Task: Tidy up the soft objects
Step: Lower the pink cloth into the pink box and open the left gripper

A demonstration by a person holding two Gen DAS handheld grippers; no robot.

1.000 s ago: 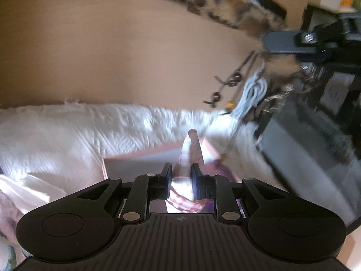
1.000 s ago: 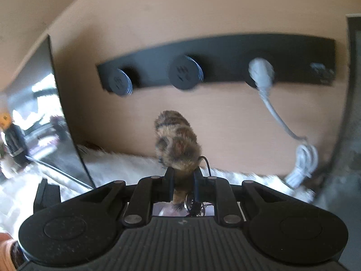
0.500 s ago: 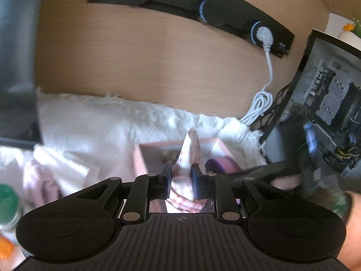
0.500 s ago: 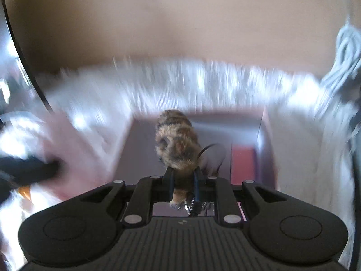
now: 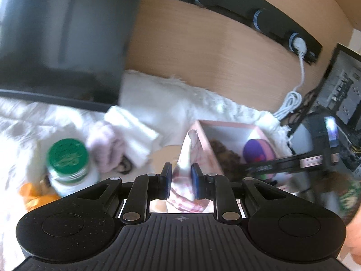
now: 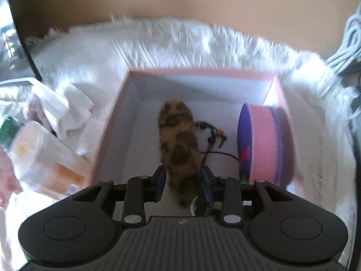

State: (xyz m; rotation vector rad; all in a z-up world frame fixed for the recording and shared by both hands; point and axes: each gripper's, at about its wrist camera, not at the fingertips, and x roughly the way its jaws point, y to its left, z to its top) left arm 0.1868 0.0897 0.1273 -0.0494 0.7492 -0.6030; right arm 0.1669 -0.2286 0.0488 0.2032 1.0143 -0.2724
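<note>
Leftward the left wrist view had swung: the left gripper [image 5: 181, 178] pinched a pink cloth [image 5: 188, 155] beside the pink box [image 5: 227, 124]. Right wrist view: the right gripper [image 6: 183, 179] clamped a furry tail [image 6: 178, 144] lowered inside the box [image 6: 203, 72].

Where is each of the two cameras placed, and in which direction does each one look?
Left wrist: sits on the left gripper, looking along its jaws, shut on a pink checked cloth, toward the wooden wall and the green-capped white bottle; the right gripper reaches in from the right.
Right wrist: sits on the right gripper, looking down into the pink cardboard box; its jaws hold a brown spotted furry tail charm.
Shared: the pink box, the purple-and-pink round cushion and the white fluffy rug.
</note>
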